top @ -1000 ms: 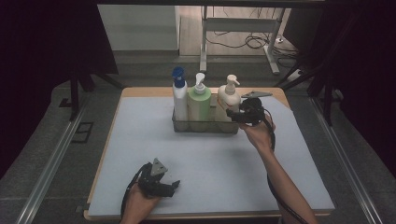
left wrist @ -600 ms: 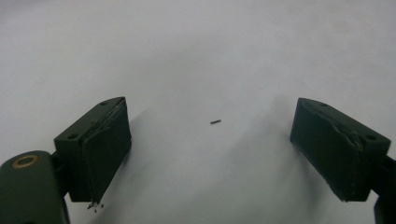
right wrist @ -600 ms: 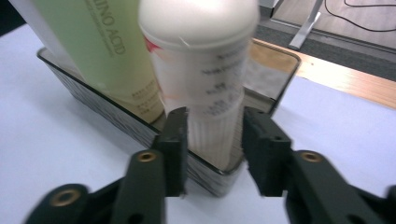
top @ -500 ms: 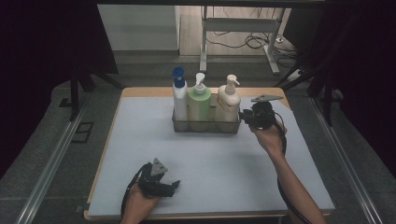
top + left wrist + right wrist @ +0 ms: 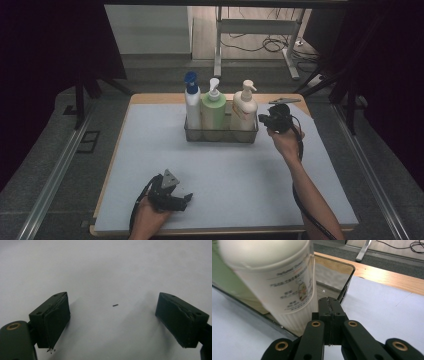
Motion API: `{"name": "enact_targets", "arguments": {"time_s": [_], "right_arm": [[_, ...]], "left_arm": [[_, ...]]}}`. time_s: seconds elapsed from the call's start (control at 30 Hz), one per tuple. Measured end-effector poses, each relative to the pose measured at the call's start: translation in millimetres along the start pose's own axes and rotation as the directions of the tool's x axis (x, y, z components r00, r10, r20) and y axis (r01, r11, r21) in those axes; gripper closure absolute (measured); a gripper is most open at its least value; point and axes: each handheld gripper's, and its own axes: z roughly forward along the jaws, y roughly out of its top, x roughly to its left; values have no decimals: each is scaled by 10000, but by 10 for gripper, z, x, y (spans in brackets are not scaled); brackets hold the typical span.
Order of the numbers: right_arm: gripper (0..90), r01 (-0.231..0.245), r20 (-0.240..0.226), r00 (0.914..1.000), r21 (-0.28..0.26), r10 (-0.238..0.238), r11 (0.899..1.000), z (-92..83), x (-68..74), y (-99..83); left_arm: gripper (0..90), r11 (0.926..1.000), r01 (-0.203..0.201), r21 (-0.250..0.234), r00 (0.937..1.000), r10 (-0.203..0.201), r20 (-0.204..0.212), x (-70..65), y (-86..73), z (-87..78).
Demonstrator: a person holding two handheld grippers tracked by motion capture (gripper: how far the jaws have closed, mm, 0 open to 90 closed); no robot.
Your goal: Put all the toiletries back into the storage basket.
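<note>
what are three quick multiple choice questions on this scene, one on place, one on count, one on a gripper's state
1. Where do the pump bottles stand?
A. in the wire basket
B. on the bare table edge
C. on the floor

2. How many pump bottles are there?
A. two
B. three
C. five

3. How are the right gripper's jaws?
A. wide open
B. closed on a bottle
C. shut, nothing between them

Answers:
1 A: the wire basket holds them.
2 B: blue-capped bottle, green bottle, cream bottle.
3 C: right gripper, pads pressed together beside the cream bottle.
</note>
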Motion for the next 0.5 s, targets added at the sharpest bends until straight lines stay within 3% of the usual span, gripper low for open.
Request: {"name": "enact_targets", "arguments": {"time_s": [0.5], "right_arm": [[890,-149,-109,9998,311,152,9994,262,5,-24]], "left_arm": [[122,10000,-19,15,10000,19,-9,2,0,-1]]}}
